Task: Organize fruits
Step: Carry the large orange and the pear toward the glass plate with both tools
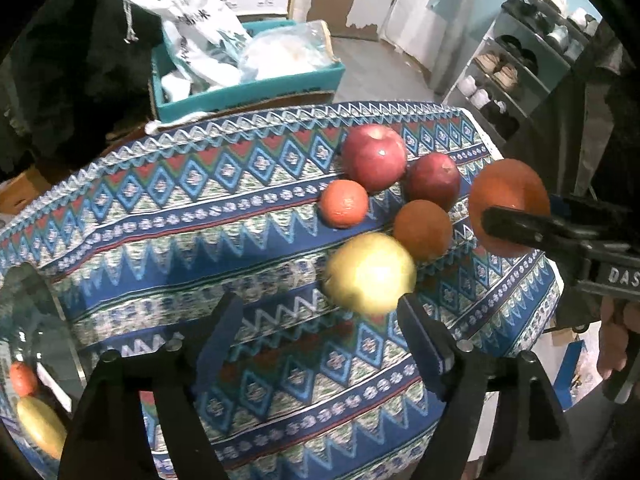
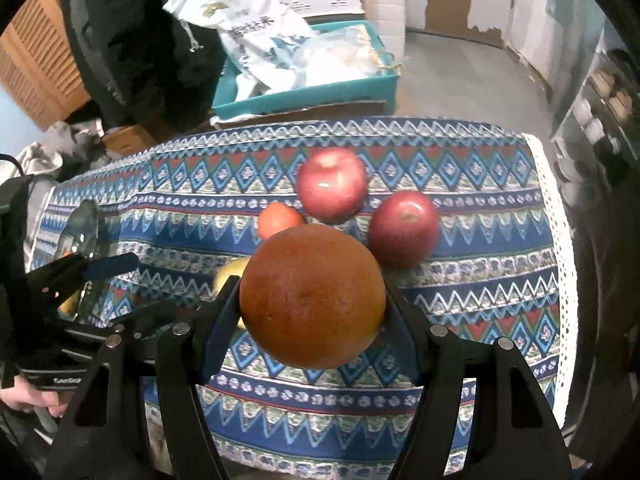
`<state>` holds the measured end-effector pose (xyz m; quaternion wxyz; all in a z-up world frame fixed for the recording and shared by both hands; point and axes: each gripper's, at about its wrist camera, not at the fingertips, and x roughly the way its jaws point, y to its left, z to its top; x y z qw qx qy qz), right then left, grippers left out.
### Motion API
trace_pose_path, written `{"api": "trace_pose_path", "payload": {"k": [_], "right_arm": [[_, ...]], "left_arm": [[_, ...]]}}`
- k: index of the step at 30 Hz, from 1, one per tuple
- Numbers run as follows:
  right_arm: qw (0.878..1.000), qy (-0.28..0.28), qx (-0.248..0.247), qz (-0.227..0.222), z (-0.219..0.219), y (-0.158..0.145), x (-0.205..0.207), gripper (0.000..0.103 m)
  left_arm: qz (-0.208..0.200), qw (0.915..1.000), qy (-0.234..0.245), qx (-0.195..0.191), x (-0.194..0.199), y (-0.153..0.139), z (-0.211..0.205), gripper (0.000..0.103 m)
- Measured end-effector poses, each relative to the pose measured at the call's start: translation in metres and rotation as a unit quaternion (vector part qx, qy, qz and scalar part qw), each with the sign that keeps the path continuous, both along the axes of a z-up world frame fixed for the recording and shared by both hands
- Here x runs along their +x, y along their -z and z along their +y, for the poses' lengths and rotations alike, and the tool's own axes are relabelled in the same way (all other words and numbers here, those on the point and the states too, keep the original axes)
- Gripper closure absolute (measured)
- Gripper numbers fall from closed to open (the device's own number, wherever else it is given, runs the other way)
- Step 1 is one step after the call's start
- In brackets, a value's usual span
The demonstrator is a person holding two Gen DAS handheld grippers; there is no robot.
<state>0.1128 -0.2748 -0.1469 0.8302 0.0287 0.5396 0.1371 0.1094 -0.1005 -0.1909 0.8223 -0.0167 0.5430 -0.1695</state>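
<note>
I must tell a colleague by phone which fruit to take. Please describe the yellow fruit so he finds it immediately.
Look at the table with the blue patterned cloth, where the fruits lie in a cluster. The yellow fruit is at the near edge of this cluster, just ahead of the open left tool. It is the only yellow one; its neighbours are red apples and oranges.

Both views are dim and cool-toned, lit from overhead indoors. Strong fisheye bending curves the patterned tablecloth (image 1: 200,208) edges, and black vignette fills the corners, heaviest at 10 and 2 o'clock. The yellow apple (image 1: 370,274) is smeared by motion blur with a washed-out highlight. The large orange (image 2: 313,296) is fairly sharp, casting a soft shadow below. Small glare spots sit on the red apple (image 2: 331,184). Blocky compression softens dark background areas.
</note>
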Motion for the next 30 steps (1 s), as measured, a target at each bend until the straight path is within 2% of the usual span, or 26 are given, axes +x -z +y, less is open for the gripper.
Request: {"api": "trace_pose_path", "payload": {"k": [7,10,16,17,19,26,30], "right_arm": [[1.000,0.016,0.009,0.005,-0.025,0.007,-0.001,0.035],[1.000,0.021,0.012,0.007,-0.033,0.010,-0.001,0.035],[0.999,0.033,0.017,0.012,-0.050,0.016,0.001,0.035],[0.999,0.036,0.018,0.014,-0.053,0.018,0.001,0.035],[0.999,0.040,0.020,0.017,-0.058,0.020,0.002,0.035],[0.998,0.044,0.024,0.022,-0.066,0.026,0.002,0.035],[0.998,0.044,0.025,0.024,-0.067,0.029,0.002,0.035]], "left_arm": [[0.031,0.9990,0.001,-0.033,0.012,0.022,-0.020,0.017],[0.038,0.9987,0.003,-0.033,0.018,0.029,-0.030,0.017],[0.046,0.9985,0.018,-0.023,0.025,0.041,-0.052,0.016],[0.048,0.9984,0.021,-0.021,0.026,0.042,-0.055,0.014],[0.049,0.9984,0.026,-0.008,0.027,0.047,-0.061,0.011],[0.060,0.9966,0.045,0.034,0.035,0.068,-0.083,0.011],[0.059,0.9962,0.049,0.041,0.038,0.074,-0.090,0.011]]}}
